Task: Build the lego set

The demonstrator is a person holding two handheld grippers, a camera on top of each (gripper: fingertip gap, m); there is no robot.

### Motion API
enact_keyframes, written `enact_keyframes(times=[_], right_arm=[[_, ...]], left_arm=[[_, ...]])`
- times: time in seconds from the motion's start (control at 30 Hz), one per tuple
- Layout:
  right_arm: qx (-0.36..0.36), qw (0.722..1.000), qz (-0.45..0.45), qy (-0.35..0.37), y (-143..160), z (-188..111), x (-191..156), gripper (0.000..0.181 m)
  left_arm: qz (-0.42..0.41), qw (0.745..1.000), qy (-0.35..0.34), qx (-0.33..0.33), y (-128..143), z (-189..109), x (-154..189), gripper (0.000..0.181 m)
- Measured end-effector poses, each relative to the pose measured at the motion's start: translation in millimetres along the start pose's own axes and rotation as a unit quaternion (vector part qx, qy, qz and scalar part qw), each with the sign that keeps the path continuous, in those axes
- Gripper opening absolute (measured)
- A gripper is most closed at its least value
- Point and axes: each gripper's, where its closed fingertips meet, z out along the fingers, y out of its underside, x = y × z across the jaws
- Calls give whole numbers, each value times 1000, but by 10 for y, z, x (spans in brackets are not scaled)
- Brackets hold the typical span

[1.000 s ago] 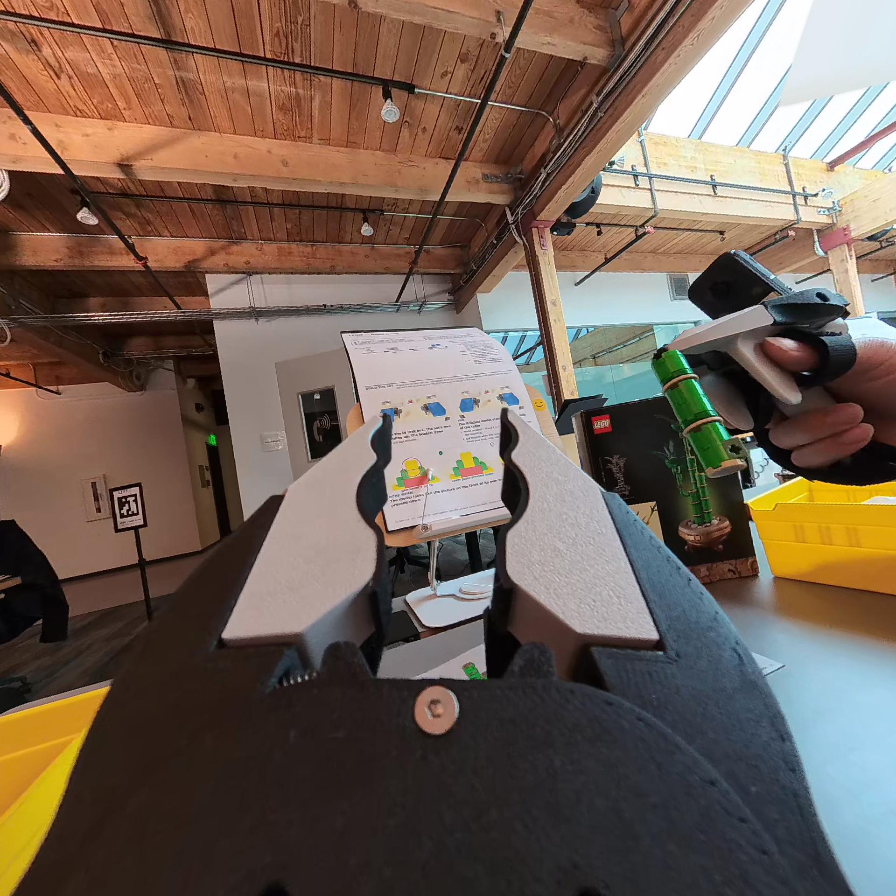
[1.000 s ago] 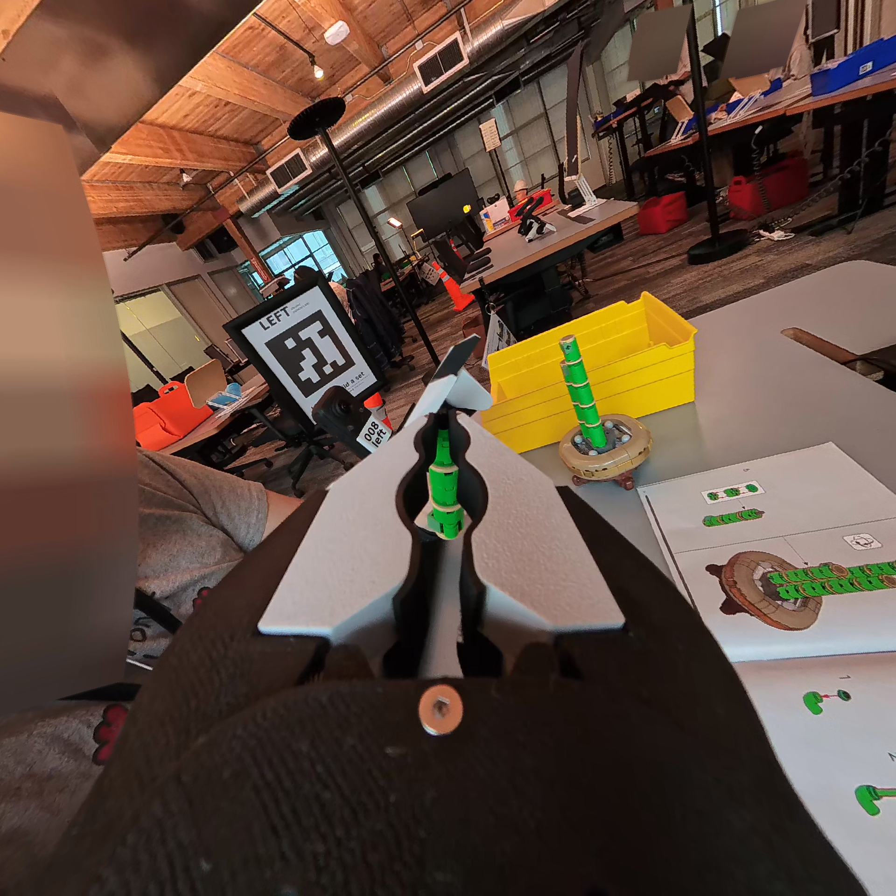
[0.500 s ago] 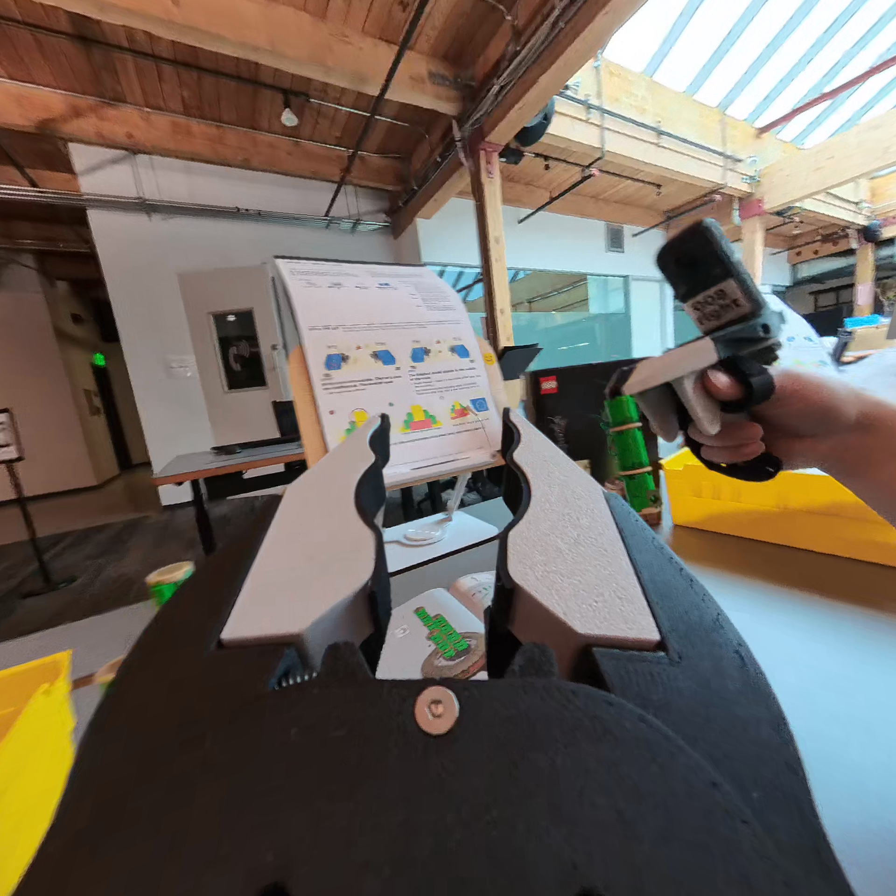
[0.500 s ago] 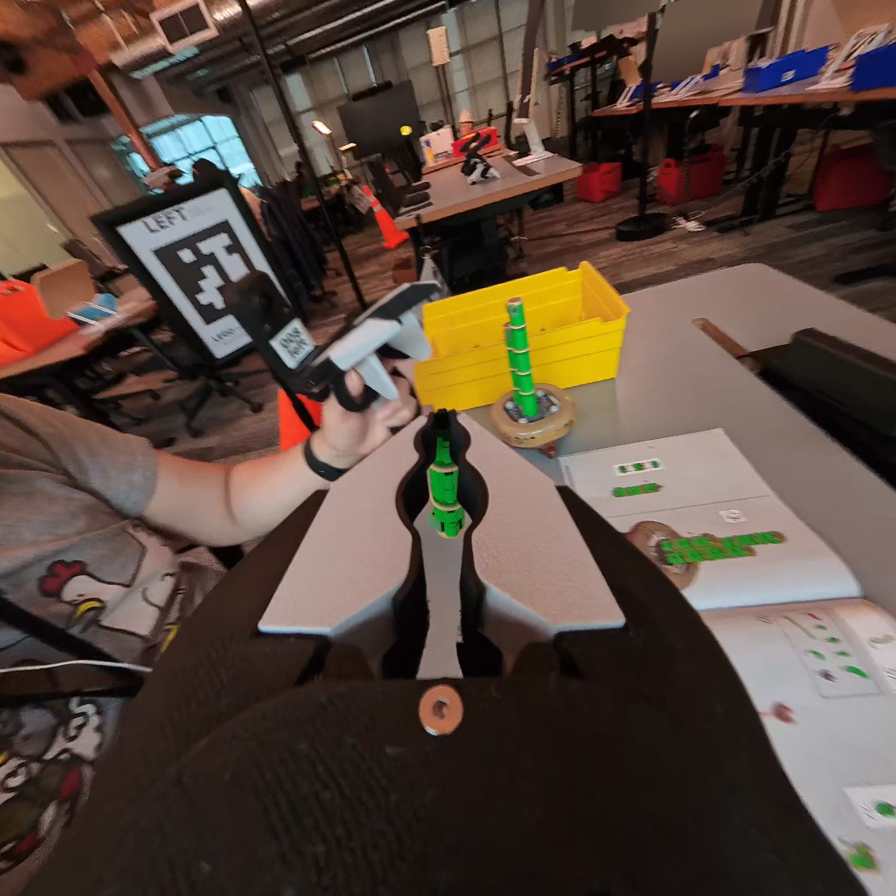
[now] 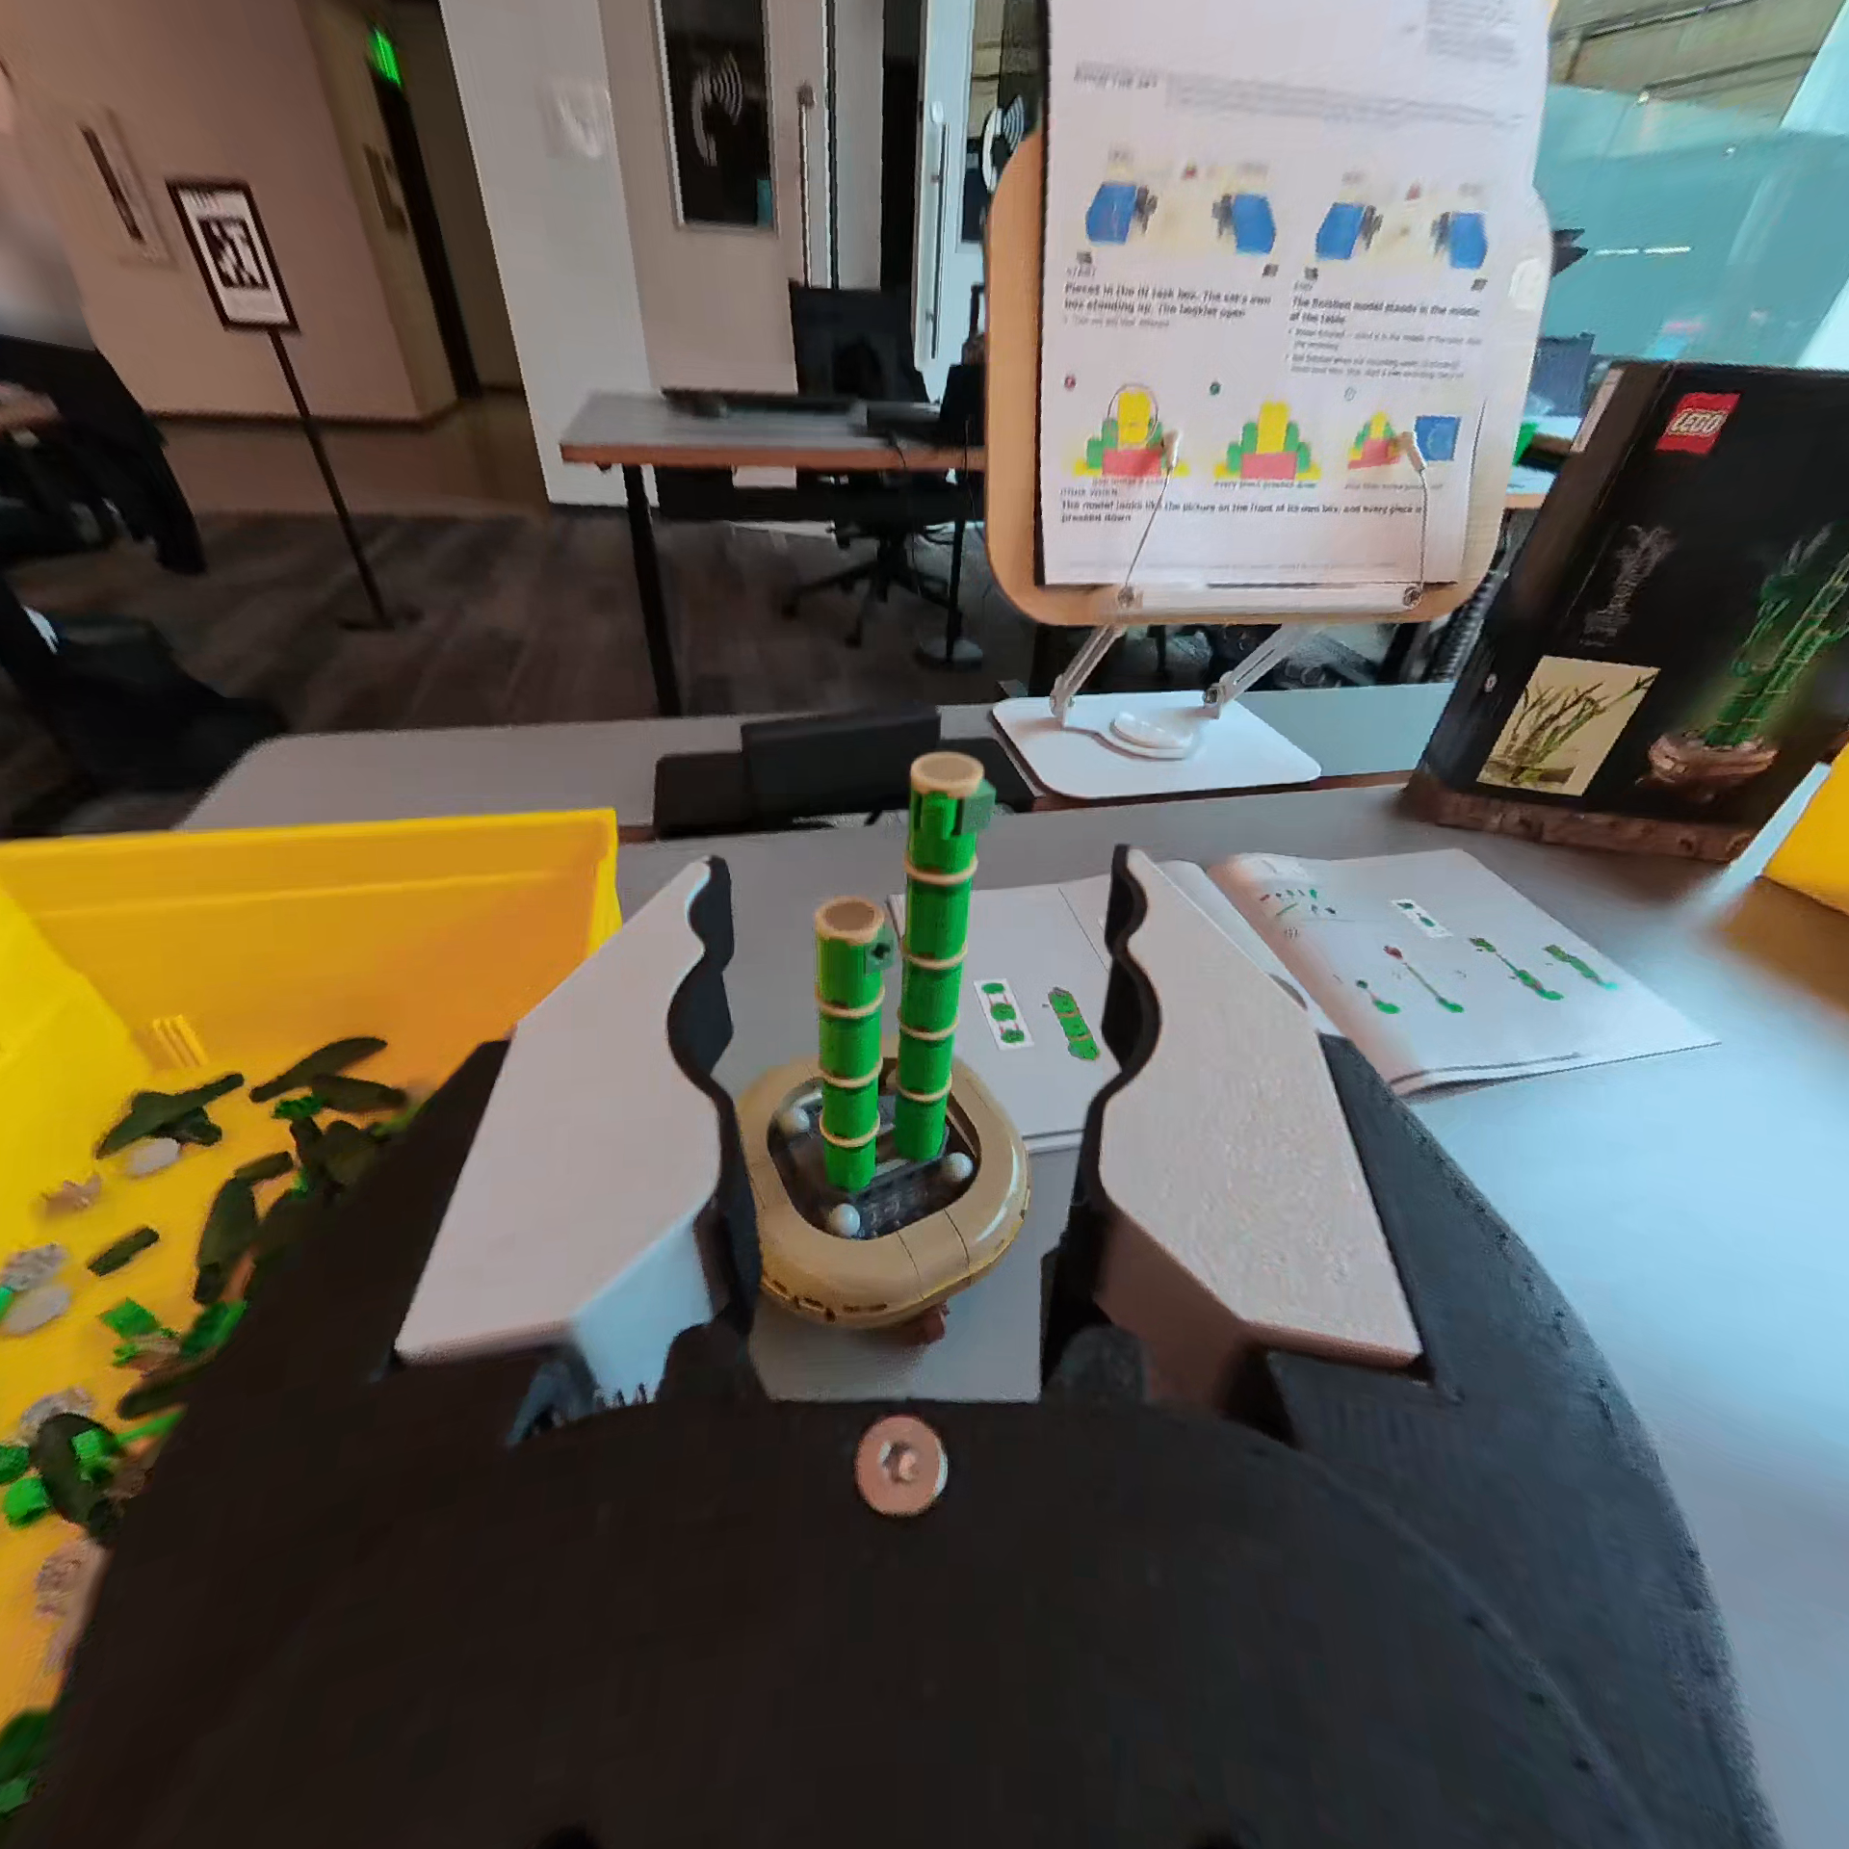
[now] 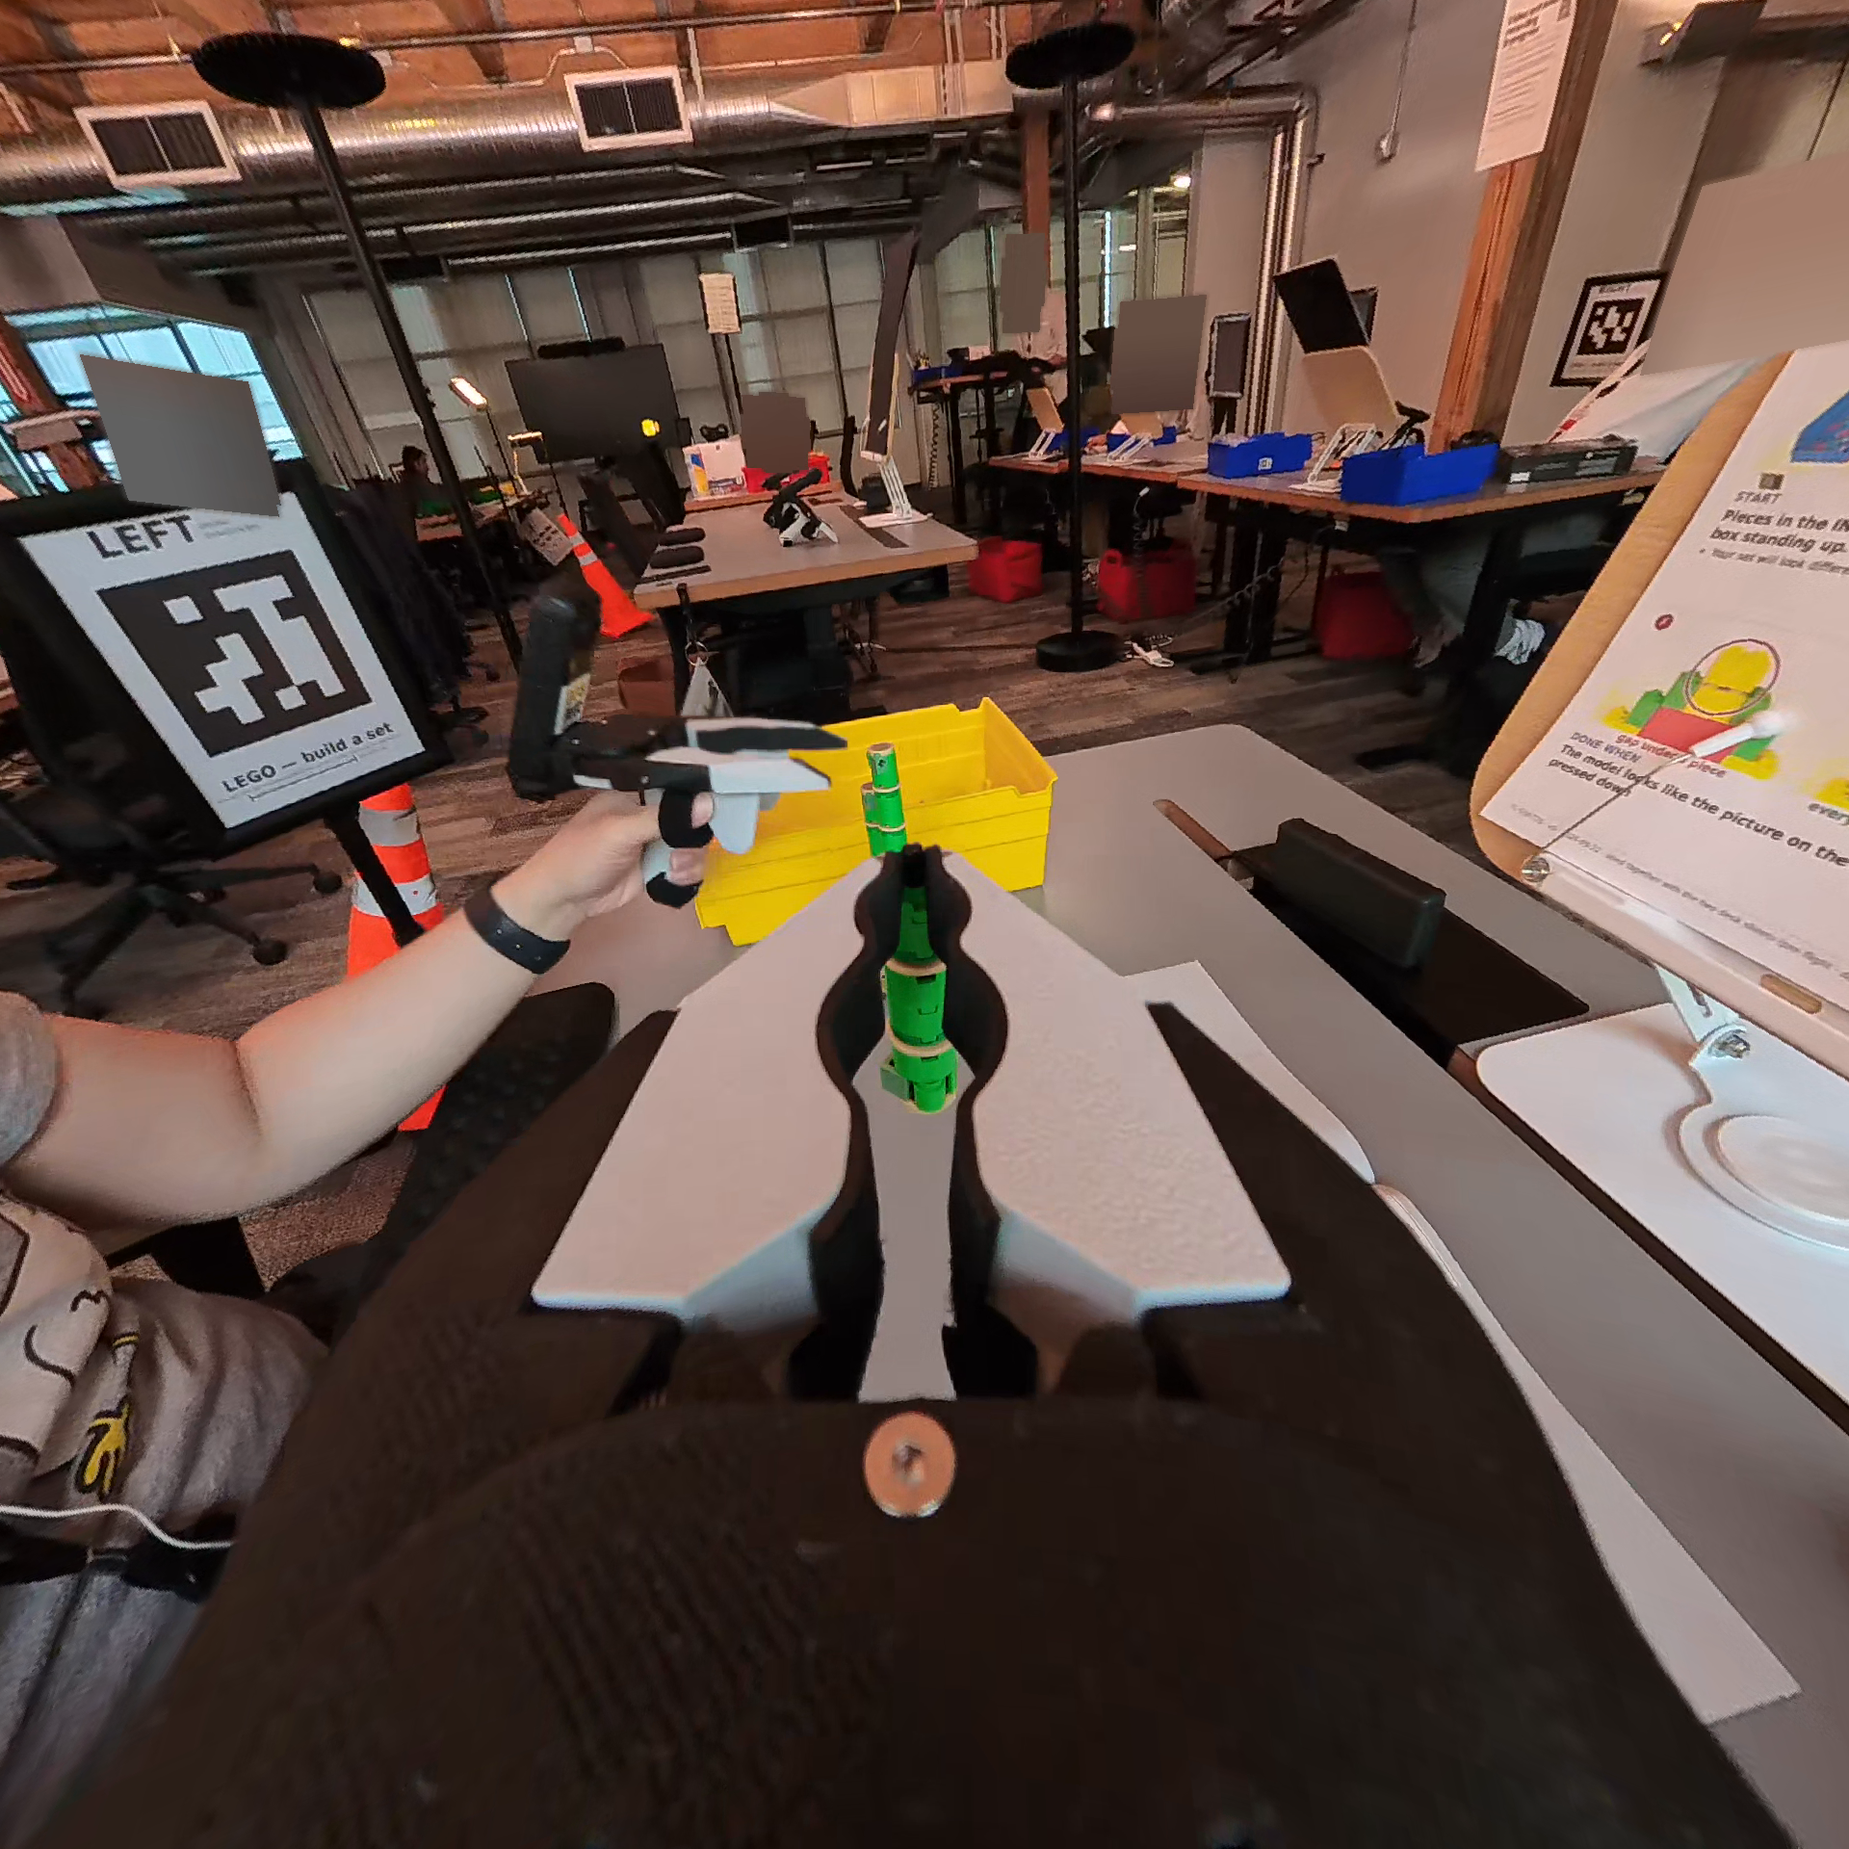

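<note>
Green stalk segment is pinched in my right gripper, long axis running straight out along the fingers. My left gripper is spread wide and empty, jaws straddling the tan pot without touching it. Two stalks stand upright in that pot, short one left of the tall one. Left is nearer the pot; my guess is the right must swing its segment vertical above it. Yellow bin sits left of the pot.

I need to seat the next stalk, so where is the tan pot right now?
In the left wrist view, the tan pot sits on the table between the open left gripper fingers, right of the yellow bin.
</note>
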Motion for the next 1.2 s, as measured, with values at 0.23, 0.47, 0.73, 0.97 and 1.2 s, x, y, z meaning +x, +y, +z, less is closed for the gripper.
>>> enact_keyframes(times=[0.23,0.47,0.73,0.97,1.2], right_arm=[[-4,1000,-6,10,1,-27,40,3],[-4,1000,-4,7,-4,-27,13,3],[1,1000,-1,7,-20,-44,12,3],[-10,1000,-2,10,29,-3,32,3],[-19,1000,5,14,92,28,94,3]], left_arm=[[36,990,-106,-82,695,-115,130,88],[95,967,-181,-152,1052,85,-10,110],[58,971,-163,-165,1216,261,-151,119],[49,971,-143,-187,1345,350,-235,118],[50,972,-130,-191,1377,423,-264,116]])
